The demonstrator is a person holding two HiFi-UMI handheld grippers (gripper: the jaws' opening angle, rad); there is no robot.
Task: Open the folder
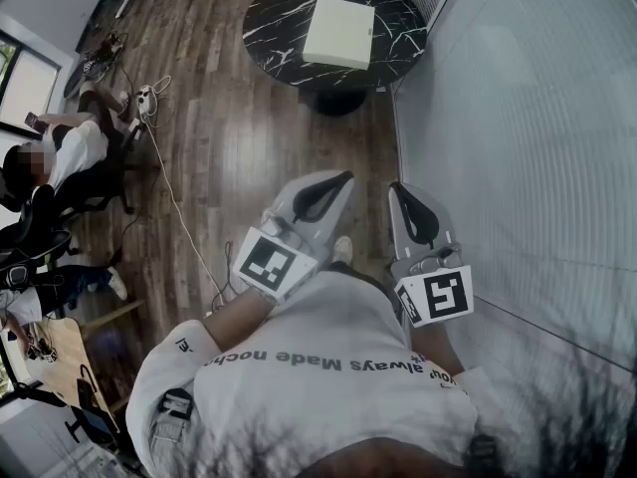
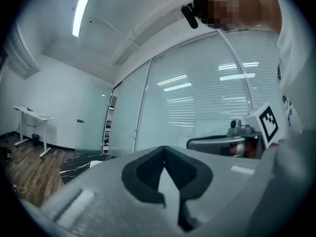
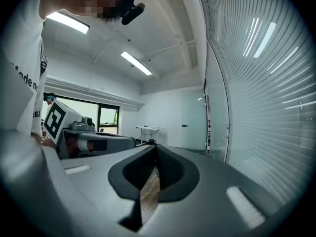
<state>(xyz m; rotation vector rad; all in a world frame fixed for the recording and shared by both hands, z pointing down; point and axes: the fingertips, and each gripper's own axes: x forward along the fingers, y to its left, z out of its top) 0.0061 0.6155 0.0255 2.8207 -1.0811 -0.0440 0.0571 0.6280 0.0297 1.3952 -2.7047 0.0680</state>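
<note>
Head view: folder (image 1: 339, 33) on table (image 1: 271, 18); left gripper (image 1: 344, 179), right gripper (image 1: 397, 188) fingers pressed together.

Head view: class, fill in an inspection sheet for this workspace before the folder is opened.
Surface: round black marble table, ahead of the person.
Job's things: pale folder lying flat on the table, seemingly closed.
Clutter: nothing seen.
Grippers: left gripper and right gripper both shut, empty, short of the table.
Cables: white cable across the wooden floor to a power strip.
Surroundings: glass wall with blinds at right; seated people at left.
</note>
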